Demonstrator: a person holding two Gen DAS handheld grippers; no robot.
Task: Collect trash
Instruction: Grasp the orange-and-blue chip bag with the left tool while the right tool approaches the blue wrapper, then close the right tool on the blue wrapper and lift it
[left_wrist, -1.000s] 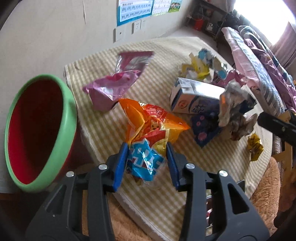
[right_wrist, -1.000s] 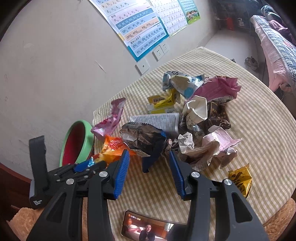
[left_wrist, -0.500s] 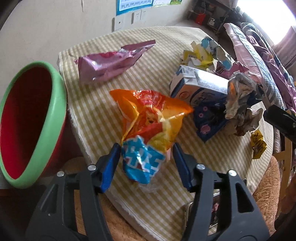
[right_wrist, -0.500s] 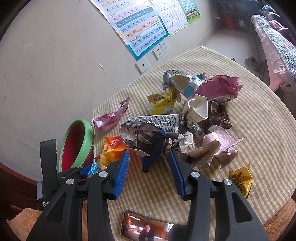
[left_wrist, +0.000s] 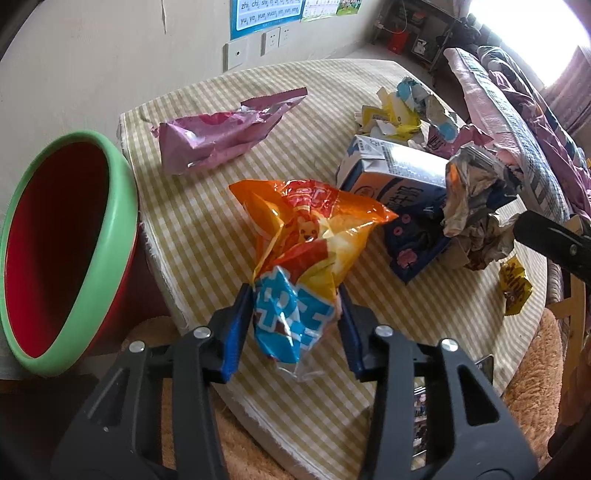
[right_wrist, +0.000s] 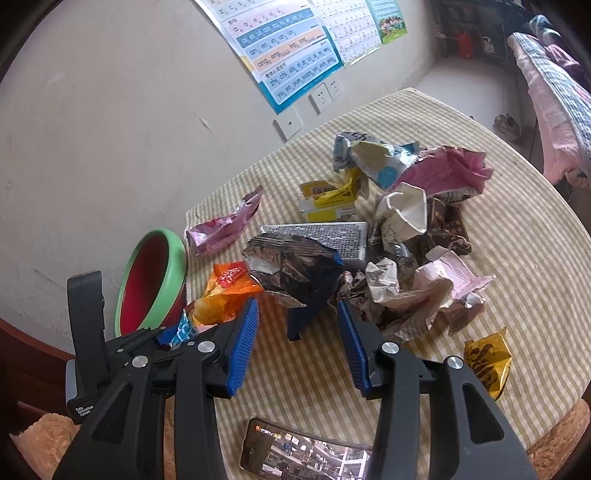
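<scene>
My left gripper (left_wrist: 293, 314) has its blue pads against both sides of the blue end of an orange snack bag (left_wrist: 314, 229), which lies on the checked table (left_wrist: 207, 206). It also shows in the right wrist view (right_wrist: 225, 291). A red bin with a green rim (left_wrist: 62, 243) stands left of the table, also visible in the right wrist view (right_wrist: 151, 284). My right gripper (right_wrist: 297, 332) is open and empty, just short of a crumpled dark wrapper (right_wrist: 295, 266) in the trash pile.
A pink foil bag (left_wrist: 225, 133) lies at the back left. A milk carton (left_wrist: 395, 177), crumpled papers (right_wrist: 410, 295) and a yellow wrapper (right_wrist: 487, 362) lie in the middle and right. A phone (right_wrist: 306, 454) rests at the near edge.
My left gripper opened around the orange bag half a second ago and has closed in on its blue end again. The pink bag now lies flatter. The right gripper has barely moved.
</scene>
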